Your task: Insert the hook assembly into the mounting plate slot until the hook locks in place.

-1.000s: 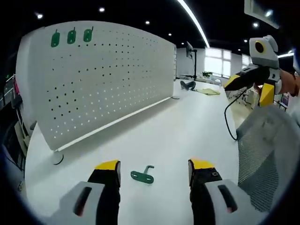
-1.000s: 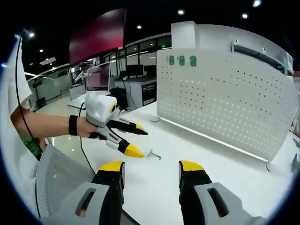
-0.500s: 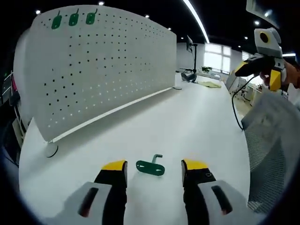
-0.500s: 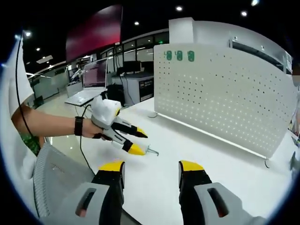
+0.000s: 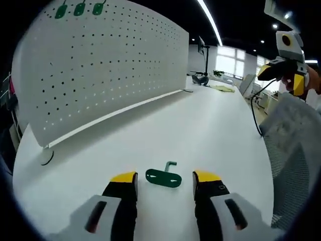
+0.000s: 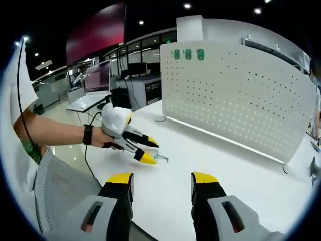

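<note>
Stage: approach to pickup; judged early, with no part of the insertion done.
Hook (image 5: 163, 177): green, lying flat on the white worktop (image 5: 200, 125), its bent metal prong pointing to 12 o'clock in the left gripper view.
Left tongs (image 5: 164, 179): jaws apart, one on each side of the hook and just beside it; neither jaw can be seen touching it. In the right gripper view the left tongs (image 6: 152, 151) sit at 10 o'clock, tips low over the worktop with the hook's prong (image 6: 161, 157) just past them.
Right tongs (image 6: 162, 182): jaws apart, nothing between them, held well apart from the hook. In the left gripper view the right tongs (image 5: 281, 78) show at 2 o'clock, raised above the worktop.
Plate (image 5: 100, 65): white perforated panel standing upright along the far edge of the worktop, from 9 to 12 o'clock in the left gripper view, well apart from the hook.
Mounted hooks (image 5: 79, 9): three green ones already seated in a row near the plate's top edge.
Done: the left tongs are lined up on the hook.
Left: closing on the hook, lifting it, carrying it to the plate, pushing it into a slot until it locks.
</note>
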Motion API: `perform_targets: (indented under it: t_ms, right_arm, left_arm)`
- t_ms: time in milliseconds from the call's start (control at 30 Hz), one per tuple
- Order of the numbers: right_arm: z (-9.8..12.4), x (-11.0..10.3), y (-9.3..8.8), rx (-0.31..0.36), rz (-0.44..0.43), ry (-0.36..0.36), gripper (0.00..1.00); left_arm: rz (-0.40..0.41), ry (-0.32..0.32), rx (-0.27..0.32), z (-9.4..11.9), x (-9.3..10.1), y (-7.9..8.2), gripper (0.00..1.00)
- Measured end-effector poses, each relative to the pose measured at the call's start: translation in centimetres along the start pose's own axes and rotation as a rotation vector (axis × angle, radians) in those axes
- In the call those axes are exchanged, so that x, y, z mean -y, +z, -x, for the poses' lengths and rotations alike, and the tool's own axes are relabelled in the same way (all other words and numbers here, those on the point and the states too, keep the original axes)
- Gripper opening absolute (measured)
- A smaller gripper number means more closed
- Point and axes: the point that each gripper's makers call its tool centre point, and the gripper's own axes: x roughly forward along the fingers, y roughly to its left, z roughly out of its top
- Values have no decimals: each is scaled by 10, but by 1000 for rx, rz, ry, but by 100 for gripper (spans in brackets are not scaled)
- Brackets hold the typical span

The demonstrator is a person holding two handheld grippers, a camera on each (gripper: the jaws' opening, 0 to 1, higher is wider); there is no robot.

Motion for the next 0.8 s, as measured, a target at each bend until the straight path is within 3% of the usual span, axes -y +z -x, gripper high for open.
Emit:
perform_targets:
  t_ms: [633, 800]
  right_arm:
    - [-3, 2, -3, -4, -14, 4, 45]
    - [-2, 2, 0, 1, -9, 8, 45]
  left_arm:
    - [39, -10, 18, -8, 2, -4, 31]
    - [135, -3, 32, -5, 3, 0, 31]
